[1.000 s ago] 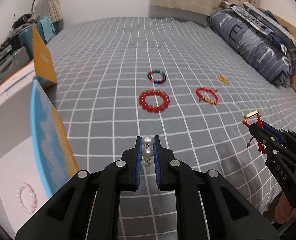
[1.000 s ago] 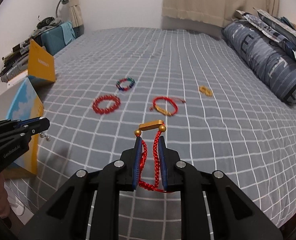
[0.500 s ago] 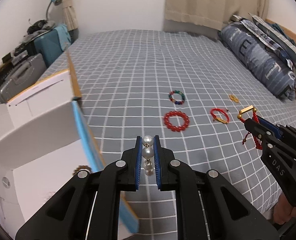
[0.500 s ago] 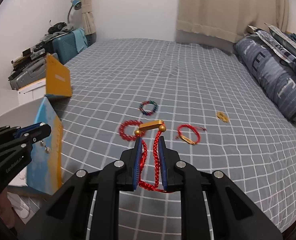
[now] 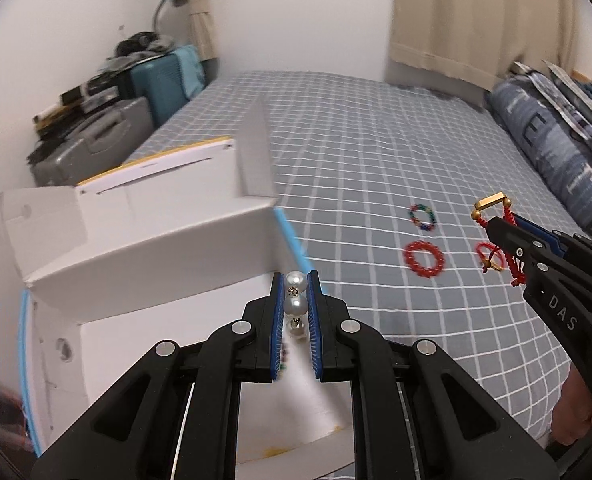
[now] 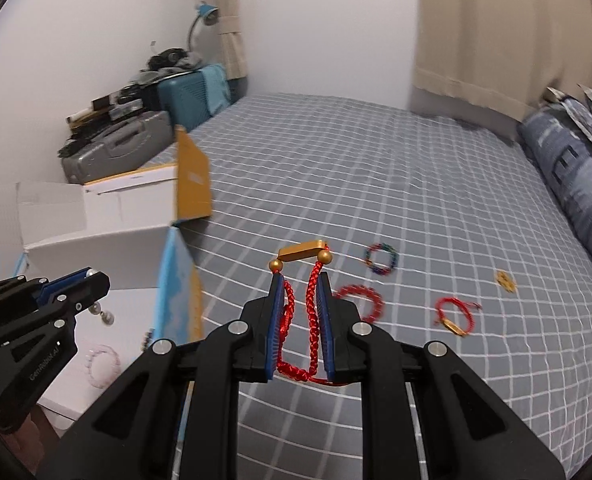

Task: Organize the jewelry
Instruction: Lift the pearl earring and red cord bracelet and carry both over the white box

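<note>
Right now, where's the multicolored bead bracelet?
In the right wrist view the multicolored bead bracelet lies on the checked bedspread, right of centre, just beyond the red bead bracelet and left of the small gold piece.

Open box mouth beneath the left tool, raised white flap just beyond.
</note>
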Demonstrator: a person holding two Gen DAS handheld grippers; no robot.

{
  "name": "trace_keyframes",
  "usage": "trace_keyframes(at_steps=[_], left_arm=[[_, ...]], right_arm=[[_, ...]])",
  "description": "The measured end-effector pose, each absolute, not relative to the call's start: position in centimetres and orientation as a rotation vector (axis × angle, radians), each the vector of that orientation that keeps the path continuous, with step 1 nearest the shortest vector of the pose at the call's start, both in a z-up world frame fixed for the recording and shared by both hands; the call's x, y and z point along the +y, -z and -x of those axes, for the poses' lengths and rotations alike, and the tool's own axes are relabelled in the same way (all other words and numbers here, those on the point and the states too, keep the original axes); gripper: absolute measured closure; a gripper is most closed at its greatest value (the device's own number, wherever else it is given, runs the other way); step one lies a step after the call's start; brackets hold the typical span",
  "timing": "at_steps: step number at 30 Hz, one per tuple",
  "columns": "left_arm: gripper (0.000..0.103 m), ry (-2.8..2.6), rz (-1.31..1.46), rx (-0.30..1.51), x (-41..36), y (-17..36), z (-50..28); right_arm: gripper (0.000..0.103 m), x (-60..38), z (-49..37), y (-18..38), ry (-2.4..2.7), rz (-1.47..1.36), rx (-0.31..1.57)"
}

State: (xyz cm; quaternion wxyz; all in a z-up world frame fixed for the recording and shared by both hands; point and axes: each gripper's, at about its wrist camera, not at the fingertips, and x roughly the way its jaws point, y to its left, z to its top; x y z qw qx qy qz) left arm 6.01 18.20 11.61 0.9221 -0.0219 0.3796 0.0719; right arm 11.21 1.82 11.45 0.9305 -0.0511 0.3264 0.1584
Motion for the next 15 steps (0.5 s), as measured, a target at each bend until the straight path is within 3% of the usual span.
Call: trace_keyframes(at_steps=[15], left_arm=[[0.092, -0.313, 0.132, 0.82, 26.6, -9.5, -2.0]], right_arm=[[0.087, 11.3, -9.7, -11.3, -0.529, 0.128, 0.693]])
